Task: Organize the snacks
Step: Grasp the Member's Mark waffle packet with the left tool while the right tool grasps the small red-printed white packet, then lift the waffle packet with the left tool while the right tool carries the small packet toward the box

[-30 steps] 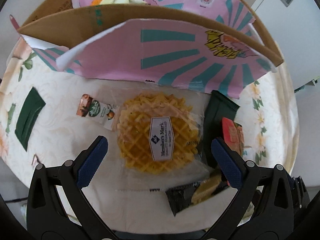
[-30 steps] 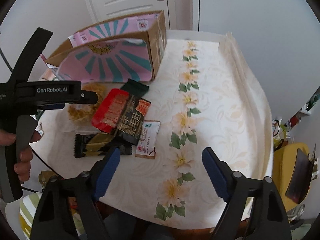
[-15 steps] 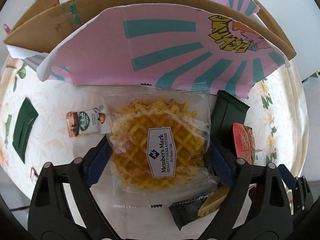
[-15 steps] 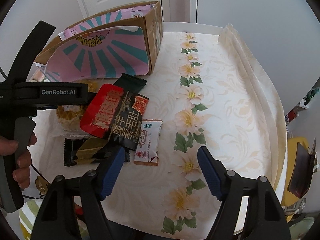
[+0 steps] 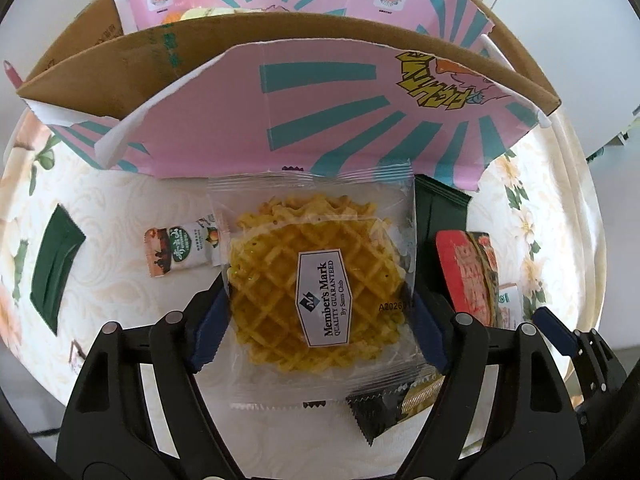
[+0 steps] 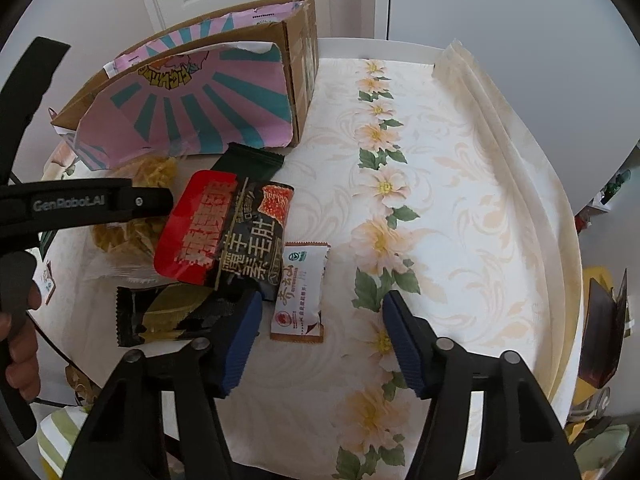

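A second earlier the left gripper had stood wide open short of the waffle packet; now its blue pads had closed in against the packet's two side edges and gripped it, and the packet appeared lifted off the tablecloth, filling more of the left wrist view, just in front of the cardboard box. The right gripper had narrowed from its earlier wide spread yet remained partly open and held nothing, hovering just over the white sachet, beside the red-and-black pouch.

The box stood open with its pink-and-teal flap folded down toward the table; inside, only a glimpse of yellow and pale wrappers showed, too hidden to name.

The packet lay roughly flat, its long axis running away from the gripper toward the box, with the label text reading along that axis. A dark green packet lay to its right, a small orange-and-green sachet to its left, and a black-and-gold wrapper under its near corner.
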Demonstrator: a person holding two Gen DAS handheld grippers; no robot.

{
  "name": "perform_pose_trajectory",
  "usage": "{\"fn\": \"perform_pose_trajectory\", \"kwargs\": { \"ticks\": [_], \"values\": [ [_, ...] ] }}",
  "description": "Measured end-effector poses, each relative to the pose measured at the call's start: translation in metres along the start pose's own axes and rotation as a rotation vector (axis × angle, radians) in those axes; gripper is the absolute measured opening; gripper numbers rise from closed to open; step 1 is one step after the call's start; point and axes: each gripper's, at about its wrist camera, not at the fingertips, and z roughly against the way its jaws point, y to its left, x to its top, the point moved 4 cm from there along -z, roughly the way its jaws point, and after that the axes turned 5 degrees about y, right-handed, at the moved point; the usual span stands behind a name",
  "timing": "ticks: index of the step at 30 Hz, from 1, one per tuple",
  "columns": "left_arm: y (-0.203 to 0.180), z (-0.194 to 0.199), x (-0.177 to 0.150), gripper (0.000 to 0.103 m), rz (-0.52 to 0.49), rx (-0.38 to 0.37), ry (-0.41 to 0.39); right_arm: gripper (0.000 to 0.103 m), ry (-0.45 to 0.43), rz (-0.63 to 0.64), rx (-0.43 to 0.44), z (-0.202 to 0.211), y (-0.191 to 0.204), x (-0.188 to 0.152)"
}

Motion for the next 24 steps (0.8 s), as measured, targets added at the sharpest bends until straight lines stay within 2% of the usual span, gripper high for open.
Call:
{"fn": "perform_pose_trajectory", "kwargs": {
  "ticks": [2, 11, 12, 14, 16, 24],
  "values": [
    [0.006, 0.003, -0.003, 0.076, -0.004, -0.005, -0.006, 0.048, 0.004, 0.007, -0.013, -0.002, 0.0, 0.0],
    [0.011, 0.015, -0.008, 0.076, -0.013, -0.01, -0.032, 0.045, -0.009, 0.062, -0.056, -0.006, 0.003, 0.006],
    [0.011, 0.015, -0.009, 0.076, -0.013, -0.011, -0.033, 0.043, -0.018, 0.086, -0.065, -0.006, 0.005, 0.007],
    [0.011, 0.016, -0.01, 0.076, -0.013, -0.013, -0.036, 0.028, -0.024, 0.125, -0.052, -0.006, 0.009, 0.007],
    [0.011, 0.018, -0.011, 0.076, -0.012, -0.014, -0.038, 0.023, -0.025, 0.153, -0.045, -0.005, 0.014, 0.005],
    [0.014, 0.026, -0.011, 0.076, 0.0, -0.016, -0.045, 0.021, -0.036, 0.164, -0.036, 0.0, 0.01, 0.003]
  ]
}}
